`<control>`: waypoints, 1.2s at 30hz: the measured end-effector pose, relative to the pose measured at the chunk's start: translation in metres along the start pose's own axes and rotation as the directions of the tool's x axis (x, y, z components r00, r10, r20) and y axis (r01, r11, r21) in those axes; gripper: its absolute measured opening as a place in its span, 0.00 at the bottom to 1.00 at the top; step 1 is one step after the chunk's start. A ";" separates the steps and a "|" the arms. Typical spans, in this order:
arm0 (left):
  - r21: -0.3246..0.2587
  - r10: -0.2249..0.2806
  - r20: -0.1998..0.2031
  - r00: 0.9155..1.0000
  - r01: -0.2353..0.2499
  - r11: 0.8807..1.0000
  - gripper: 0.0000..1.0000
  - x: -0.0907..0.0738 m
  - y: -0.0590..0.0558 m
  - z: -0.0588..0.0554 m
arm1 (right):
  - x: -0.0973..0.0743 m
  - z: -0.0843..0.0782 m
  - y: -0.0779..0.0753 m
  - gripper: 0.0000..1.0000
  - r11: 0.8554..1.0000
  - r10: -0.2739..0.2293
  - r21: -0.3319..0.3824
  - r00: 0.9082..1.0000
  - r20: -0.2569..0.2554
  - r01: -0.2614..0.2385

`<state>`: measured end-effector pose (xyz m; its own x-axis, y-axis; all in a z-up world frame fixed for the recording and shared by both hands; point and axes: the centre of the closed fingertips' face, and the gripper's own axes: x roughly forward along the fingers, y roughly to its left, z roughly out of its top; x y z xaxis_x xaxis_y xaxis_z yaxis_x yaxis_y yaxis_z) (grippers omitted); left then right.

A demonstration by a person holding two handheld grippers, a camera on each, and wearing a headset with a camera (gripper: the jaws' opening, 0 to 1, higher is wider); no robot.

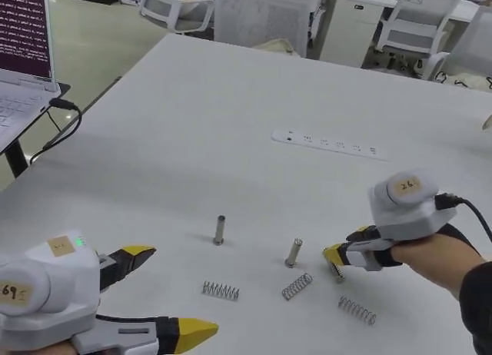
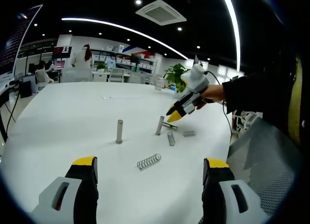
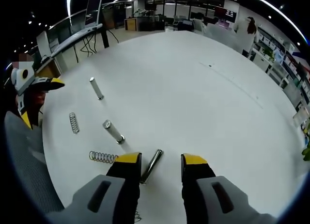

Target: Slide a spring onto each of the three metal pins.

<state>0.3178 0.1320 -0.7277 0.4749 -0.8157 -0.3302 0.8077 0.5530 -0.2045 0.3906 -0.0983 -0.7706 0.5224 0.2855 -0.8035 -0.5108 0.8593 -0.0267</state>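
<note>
Two metal pins stand upright on the white table (image 1: 231,140): one (image 1: 220,230) (image 2: 119,131) (image 3: 96,87) on the left, one (image 1: 294,253) (image 2: 160,125) (image 3: 112,131) in the middle. A third pin (image 1: 336,270) (image 3: 151,166) (image 2: 169,126) lies flat between the jaws of my right gripper (image 1: 335,257) (image 3: 160,161) (image 2: 175,113), which is open and low over the table. Three springs lie loose: one (image 1: 221,290) (image 2: 148,161) (image 3: 73,122), a second (image 1: 297,286) (image 2: 171,138) (image 3: 102,157) and a third (image 1: 357,310) (image 2: 189,133). My left gripper (image 1: 167,290) (image 2: 150,163) (image 3: 29,83) is open and holds nothing, at the near left.
A white power strip (image 1: 330,144) lies on the table beyond the pins. A laptop (image 1: 23,48) with a black cable (image 1: 65,121) sits on a stand at the far left. Office chairs (image 1: 261,17) stand behind the table's far edge.
</note>
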 end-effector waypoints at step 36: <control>-0.035 0.006 0.002 1.000 -0.006 0.999 0.86 -0.002 0.002 -0.008 | 0.023 -0.013 -0.002 0.09 0.999 -0.038 0.016 0.981 -0.191 0.041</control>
<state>0.3155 0.1363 -0.7345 0.4808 -0.8124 -0.3299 0.7920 0.5638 -0.2343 0.3948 -0.0991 -0.7972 0.4012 0.1665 -0.9007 -0.4778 0.8770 -0.0507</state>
